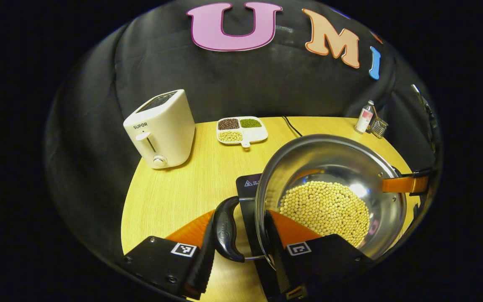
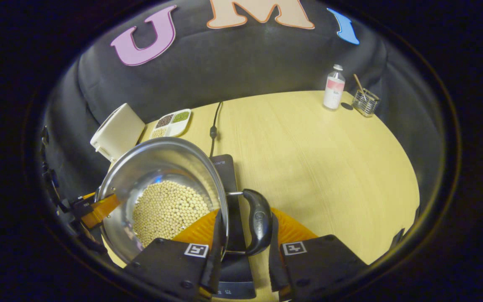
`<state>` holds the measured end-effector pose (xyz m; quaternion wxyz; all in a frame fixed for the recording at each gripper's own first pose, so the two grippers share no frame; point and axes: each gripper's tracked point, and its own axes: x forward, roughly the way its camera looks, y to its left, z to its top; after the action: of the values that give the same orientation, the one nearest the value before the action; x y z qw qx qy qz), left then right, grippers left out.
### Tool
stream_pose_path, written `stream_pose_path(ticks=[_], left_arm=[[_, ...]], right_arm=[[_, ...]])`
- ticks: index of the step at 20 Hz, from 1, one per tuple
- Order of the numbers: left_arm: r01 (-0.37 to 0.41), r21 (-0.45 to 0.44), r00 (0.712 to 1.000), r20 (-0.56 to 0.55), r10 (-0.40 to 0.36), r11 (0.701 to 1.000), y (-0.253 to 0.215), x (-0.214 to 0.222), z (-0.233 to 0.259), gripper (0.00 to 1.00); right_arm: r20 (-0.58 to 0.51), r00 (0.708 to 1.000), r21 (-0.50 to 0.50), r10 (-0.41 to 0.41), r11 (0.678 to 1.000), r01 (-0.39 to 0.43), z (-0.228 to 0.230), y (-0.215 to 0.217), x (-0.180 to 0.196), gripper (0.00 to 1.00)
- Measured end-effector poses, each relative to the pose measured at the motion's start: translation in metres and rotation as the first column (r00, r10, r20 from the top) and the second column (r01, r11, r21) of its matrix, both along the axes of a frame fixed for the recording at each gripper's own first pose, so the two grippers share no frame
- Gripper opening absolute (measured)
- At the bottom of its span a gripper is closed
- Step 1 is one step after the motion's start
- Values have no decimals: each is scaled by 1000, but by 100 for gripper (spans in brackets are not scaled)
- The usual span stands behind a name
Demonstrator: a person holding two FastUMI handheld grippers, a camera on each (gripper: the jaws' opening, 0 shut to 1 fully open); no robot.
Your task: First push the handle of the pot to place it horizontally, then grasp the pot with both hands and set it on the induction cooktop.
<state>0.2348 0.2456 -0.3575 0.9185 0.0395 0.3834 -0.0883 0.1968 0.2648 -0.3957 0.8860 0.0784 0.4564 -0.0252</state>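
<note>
The pot (image 1: 329,193) covers most of the induction cooktop (image 1: 247,184); the bottle (image 2: 333,87) label (tiny) is unreadable.

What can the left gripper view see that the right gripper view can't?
Left gripper view: the front of the toaster, with its lever and knob, and the left handle between the fingers of the left hand-held gripper. Right gripper view: the right handle in the right hand-held gripper, plus a wide stretch of table. Both: the pot with beans, the cooktop, the sectioned dish and the bottle.
</note>
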Motion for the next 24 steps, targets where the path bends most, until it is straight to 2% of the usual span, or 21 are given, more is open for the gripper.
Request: stream_pose_path(ticks=[1, 2, 3, 5, 7, 8, 9, 13, 20, 23, 24], left_arm=[[2, 7, 1000, -5, -2, 1000, 1, -1, 0, 64], [-2, 9, 1000, -10, 2, 1000, 0, -2, 0, 65], [-12, 11, 1000, -14, 12, 1000, 0, -5, 1, 66], [-48, 11, 998, 35, 48, 999, 2, 0, 12, 70], [-53, 19, 997, 52, 52, 998, 1, -2, 19, 77], [-58, 22, 997, 58, 57, 998, 1, -3, 22, 85], [-67, 23, 995, 71, 65, 998, 1, -4, 27, 87], [-95, 32, 985, 147, 89, 995, 4, -7, 51, 94], [-64, -20, 958, 278, 67, 998, -26, -27, 106, 93], [-77, -43, 951, 295, 86, 996, -42, -46, 126, 93], [-93, -49, 948, 302, 104, 994, -47, -54, 133, 93]], right_arm=[[0, 1000, -6, 1, 1000, -1, 0, -1, -1, 52], [-1, 1000, -17, 3, 1000, -3, -1, -1, -2, 47], [24, 1000, -31, -6, 999, 7, 5, -7, -1, 48], [84, 996, -6, -35, 999, 35, 21, -6, 7, 63], [89, 995, 7, -49, 999, 49, 24, -15, 9, 75], [90, 995, -1, -52, 999, 52, 25, -21, 8, 77], [90, 995, 0, -51, 999, 51, 27, -24, 6, 78], [139, 989, 21, -55, 998, 53, 46, -28, 0, 98], [262, 962, 36, -80, 997, 73, 100, -51, -22, 98], [331, 941, 56, -64, 997, 49, 123, -61, -32, 98], [354, 934, 62, -52, 998, 32, 130, -67, -36, 94]])
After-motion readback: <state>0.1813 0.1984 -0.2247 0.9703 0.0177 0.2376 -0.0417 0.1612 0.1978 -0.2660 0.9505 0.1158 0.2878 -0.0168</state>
